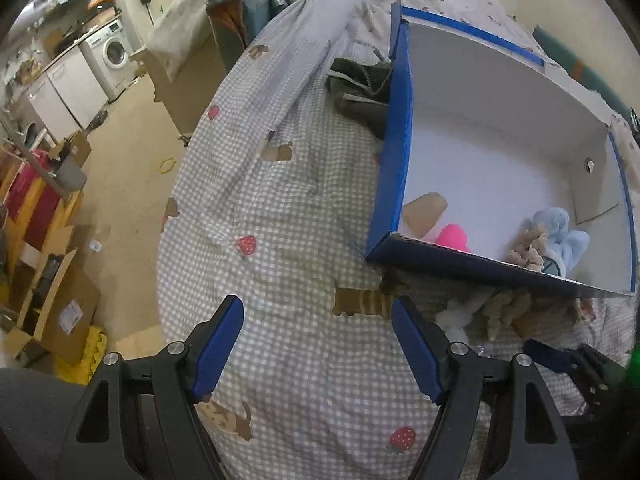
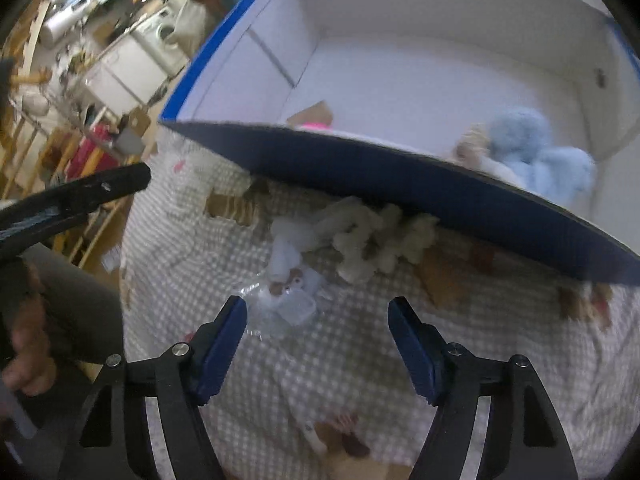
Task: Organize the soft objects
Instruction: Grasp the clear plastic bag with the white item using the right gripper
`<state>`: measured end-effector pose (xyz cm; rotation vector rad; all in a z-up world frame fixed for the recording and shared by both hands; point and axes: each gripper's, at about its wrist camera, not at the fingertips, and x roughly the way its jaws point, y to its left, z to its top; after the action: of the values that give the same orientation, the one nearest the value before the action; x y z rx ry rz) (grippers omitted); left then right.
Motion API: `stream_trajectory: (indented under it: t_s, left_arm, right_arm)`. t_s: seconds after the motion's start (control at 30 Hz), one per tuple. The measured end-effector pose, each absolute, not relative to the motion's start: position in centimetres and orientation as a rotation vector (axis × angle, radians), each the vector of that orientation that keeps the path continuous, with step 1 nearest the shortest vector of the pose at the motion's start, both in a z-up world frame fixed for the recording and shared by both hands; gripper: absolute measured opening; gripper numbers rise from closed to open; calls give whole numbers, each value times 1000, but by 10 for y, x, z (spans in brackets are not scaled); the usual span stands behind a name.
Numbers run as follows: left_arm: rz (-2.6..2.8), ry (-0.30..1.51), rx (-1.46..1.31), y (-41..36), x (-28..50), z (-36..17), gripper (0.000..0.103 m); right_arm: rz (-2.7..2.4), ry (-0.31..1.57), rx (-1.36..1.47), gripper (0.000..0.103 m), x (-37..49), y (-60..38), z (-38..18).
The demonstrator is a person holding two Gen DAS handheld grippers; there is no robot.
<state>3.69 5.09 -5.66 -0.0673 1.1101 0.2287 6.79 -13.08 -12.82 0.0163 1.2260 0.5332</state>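
A blue cardboard box with a white inside stands on the checked bed cover. In it lie a light blue plush, a tan fuzzy toy, a pink object and a beige one. A cream plush with a small plastic-wrapped toy lies on the cover against the box's near wall, just ahead of my open, empty right gripper. It also shows in the left wrist view. My left gripper is open and empty over bare cover.
A dark green cloth lies beside the box's far left wall. A bunched duvet lies at the bed's far end. The bed's left edge drops to a floor with cardboard boxes and a washing machine.
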Motion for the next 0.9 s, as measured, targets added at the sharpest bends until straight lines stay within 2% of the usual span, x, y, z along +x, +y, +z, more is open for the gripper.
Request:
stream_trajectory:
  t_s: [0.2, 0.27, 0.4, 0.47, 0.57, 0.9]
  left_arm:
    - [241, 1119, -80, 59, 37, -59, 74]
    - [251, 1127, -76, 62, 37, -59, 74]
    - [276, 1126, -82, 68, 35, -59, 74]
    - [272, 1137, -114, 71, 35, -60, 74]
    - [266, 1145, -127, 69, 37, -61, 74]
    - [213, 1167, -137, 52, 42, -64, 74]
  right_arm:
    - [594, 1292, -14, 78, 78, -97, -156]
    - [599, 1286, -45, 65, 77, -89, -158]
    - [603, 1261, -74, 59, 71, -84, -157]
    - [602, 1260, -78, 46, 68, -86, -156]
    - [611, 1239, -78, 41, 61, -90, -150]
    - [619, 1191, -29, 36, 36, -141, -97]
